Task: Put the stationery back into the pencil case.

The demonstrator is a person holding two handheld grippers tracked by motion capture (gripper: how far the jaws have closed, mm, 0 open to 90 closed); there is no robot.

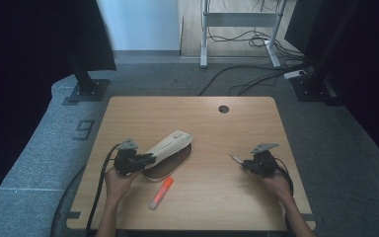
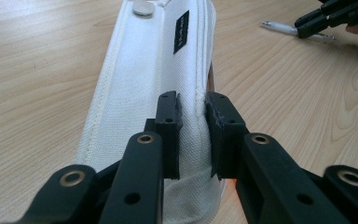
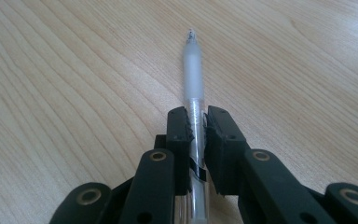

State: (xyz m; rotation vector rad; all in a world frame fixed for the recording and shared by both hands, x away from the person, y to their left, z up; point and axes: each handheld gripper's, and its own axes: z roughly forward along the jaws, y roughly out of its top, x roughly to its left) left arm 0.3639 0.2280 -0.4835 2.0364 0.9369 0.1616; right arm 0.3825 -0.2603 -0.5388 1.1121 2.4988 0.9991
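White canvas pencil case [image 2: 140, 88], its black label [image 2: 181, 31] unreadable, pinched in my left fingers [image 2: 168, 122]; right fingers [image 3: 181, 135] clamp a clear pen [image 3: 193, 74] at three o'clock.

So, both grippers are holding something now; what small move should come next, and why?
Probably carry the clear pen in the right gripper toward the white fabric pencil case. The left gripper pinches the case's edge, apparently holding it open, and the pen's tip points that way across the wooden table.

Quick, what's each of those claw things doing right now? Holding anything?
Left gripper: closed, pinching the edge of the white pencil case.
Right gripper: closed on a clear pen, tip pointing away.
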